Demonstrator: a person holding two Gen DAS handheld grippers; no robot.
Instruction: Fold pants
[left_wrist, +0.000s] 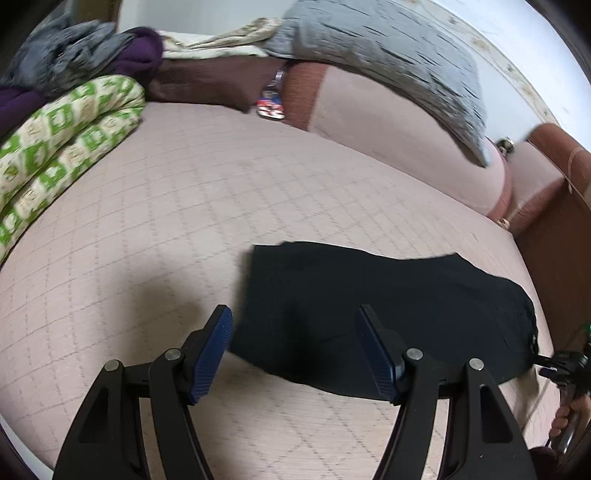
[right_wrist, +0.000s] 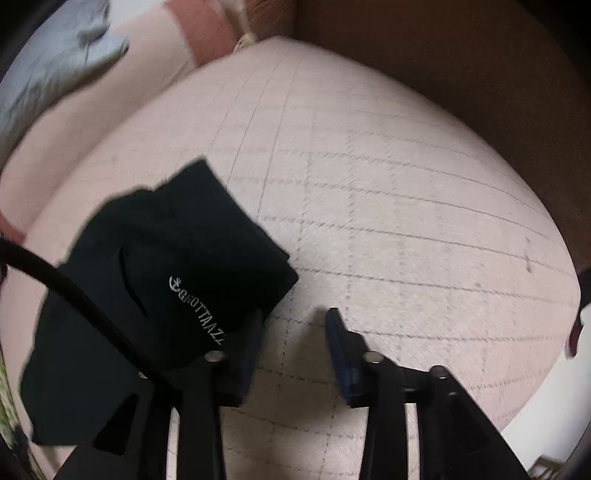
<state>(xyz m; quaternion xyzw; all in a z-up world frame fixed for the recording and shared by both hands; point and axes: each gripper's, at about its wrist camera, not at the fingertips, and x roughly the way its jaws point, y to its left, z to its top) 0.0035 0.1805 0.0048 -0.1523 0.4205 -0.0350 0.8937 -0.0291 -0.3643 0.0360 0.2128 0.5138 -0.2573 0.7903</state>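
The place is a bedroom in a home. A bed (left_wrist: 166, 206) covered with a pink quilted spread fills both views, with a padded headboard (left_wrist: 388, 122), a grey pillow (left_wrist: 388, 55) leaning on it, a folded green-patterned quilt (left_wrist: 66, 129) and heaped clothes (left_wrist: 74, 51) at one side.

Black pants (left_wrist: 369, 314) (pink grid-quilted bedspread (left_wrist: 147, 240))

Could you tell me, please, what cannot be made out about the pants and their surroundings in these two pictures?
- Black pants, right wrist view: the lettering's end is hidden behind the right gripper; a black cable crosses the cloth.
- Pants, left wrist view: folds and layers are lost in the uniform black.
- Small colourful item by the cushions, left wrist view: too blurred to identify.
- Person's hand: cut off by the edge.
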